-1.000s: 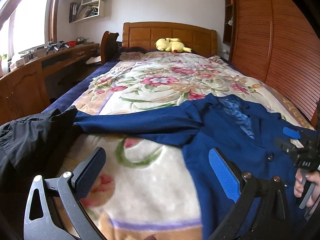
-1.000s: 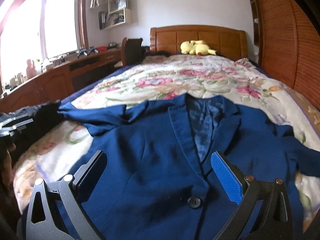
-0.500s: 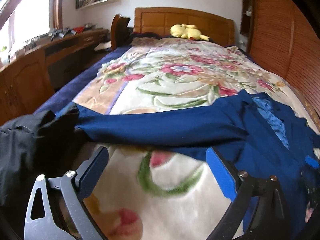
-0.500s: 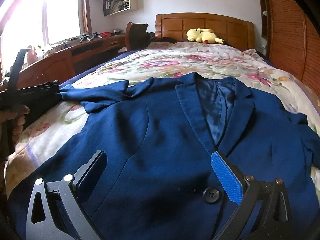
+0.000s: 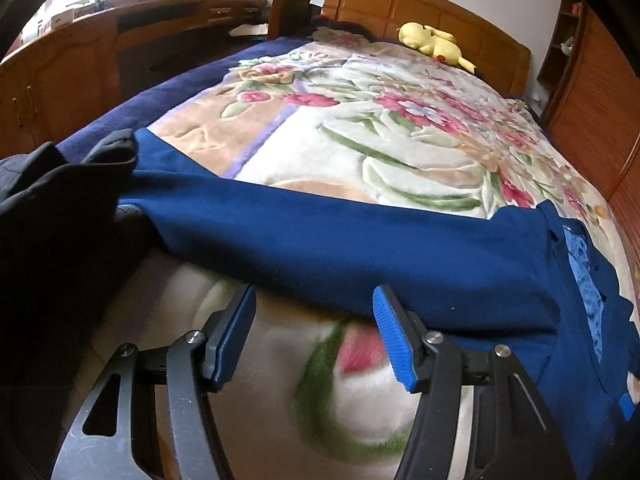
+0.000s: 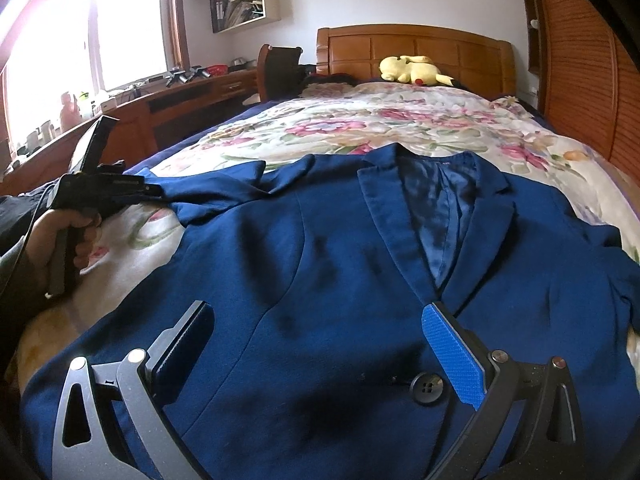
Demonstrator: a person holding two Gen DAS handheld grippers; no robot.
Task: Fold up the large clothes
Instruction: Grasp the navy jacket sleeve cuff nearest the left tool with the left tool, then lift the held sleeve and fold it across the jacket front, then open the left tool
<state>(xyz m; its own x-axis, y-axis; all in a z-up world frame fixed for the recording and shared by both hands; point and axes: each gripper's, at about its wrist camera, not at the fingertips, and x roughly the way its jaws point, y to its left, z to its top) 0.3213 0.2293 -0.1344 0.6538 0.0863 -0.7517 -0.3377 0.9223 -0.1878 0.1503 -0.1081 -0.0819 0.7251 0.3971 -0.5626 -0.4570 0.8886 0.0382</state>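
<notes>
The left gripper (image 5: 314, 330) has just been closing, jaws still parted at the sleeve (image 5: 320, 236) edge, nothing pinched yet. Judged step: seat both pads over the sleeve hem before clamping, then carry it across the jacket (image 6: 320, 288). The right gripper (image 6: 320, 344) hovers released above the jacket front. Count: one jacket, spread across the bed's (image 6: 400, 120) foot edge; two grippers; one button (image 6: 427, 388) visible.

No legible txt anywhere.
</notes>
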